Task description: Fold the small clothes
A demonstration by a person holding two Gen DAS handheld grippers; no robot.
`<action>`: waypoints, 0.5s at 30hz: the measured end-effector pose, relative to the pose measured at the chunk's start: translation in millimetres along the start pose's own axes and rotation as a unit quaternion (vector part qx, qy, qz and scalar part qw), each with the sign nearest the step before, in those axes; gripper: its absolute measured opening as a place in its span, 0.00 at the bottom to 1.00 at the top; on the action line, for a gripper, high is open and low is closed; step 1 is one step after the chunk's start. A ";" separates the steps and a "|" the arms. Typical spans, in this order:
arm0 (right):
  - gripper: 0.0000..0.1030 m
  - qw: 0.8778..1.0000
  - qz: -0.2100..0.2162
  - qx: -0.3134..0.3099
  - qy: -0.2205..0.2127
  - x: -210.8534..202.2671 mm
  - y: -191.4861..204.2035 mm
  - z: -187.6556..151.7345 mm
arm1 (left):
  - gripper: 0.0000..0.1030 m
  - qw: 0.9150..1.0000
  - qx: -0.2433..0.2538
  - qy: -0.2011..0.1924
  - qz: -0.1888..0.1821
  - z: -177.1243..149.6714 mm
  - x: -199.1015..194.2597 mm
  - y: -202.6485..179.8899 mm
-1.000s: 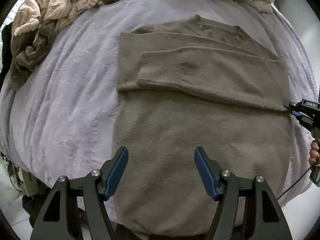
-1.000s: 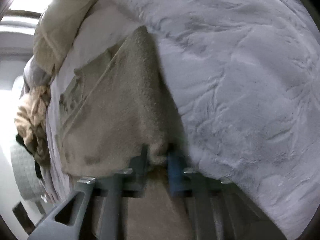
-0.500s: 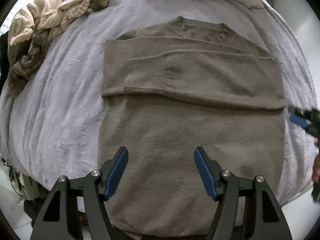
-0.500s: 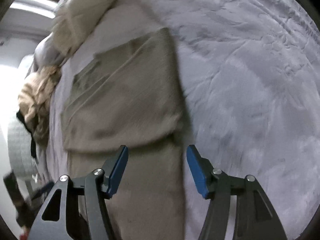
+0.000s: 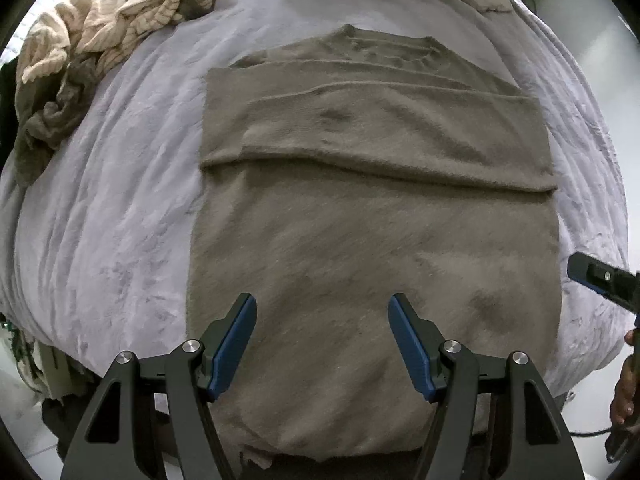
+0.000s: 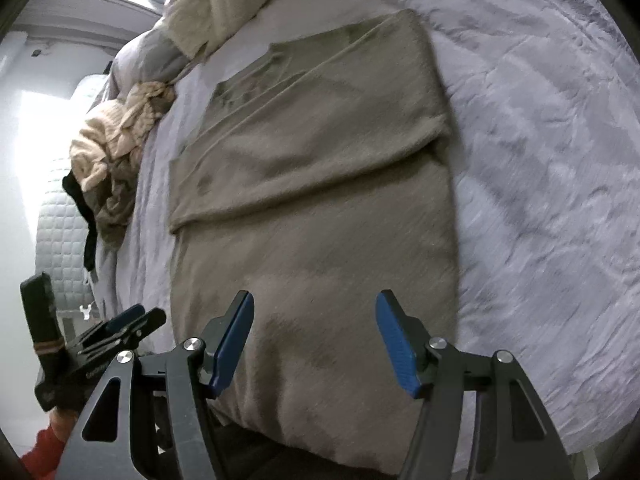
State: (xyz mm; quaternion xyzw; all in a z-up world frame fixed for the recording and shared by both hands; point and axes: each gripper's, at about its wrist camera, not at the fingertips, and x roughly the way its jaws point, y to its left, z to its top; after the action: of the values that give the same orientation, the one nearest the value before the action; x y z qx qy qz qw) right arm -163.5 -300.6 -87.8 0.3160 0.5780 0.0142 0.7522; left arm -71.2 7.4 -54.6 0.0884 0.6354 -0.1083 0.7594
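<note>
A taupe knit sweater [image 5: 372,240] is laid flat on the lavender bed cover [image 5: 112,208], with both sleeves already folded across the chest so that a neat rectangle is formed. The left gripper [image 5: 322,344] and the right gripper [image 6: 314,340] are held with jaws apart and empty above the hem, probably so that the bottom edge can be taken and folded upward. A heap of other clothes [image 5: 80,64] is kept aside near the pillows.

A plain taupe sweater [image 5: 372,248] lies on a pale lilac blanket [image 5: 112,216] near cream striped knitwear [image 5: 116,24].
</note>
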 end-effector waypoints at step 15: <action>0.77 1.000 -0.011 0.020 0.009 30.3 -7.5 -120.3 | 0.97 0.998 -0.027 0.023 -0.043 -102.0 44.4 84.2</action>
State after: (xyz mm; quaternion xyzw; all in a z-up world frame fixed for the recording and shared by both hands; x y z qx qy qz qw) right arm -261.7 -239.6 -133.5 0.3239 0.5882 -0.0031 0.7410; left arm -136.8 113.7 -116.6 0.0430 0.6586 -0.1212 0.7414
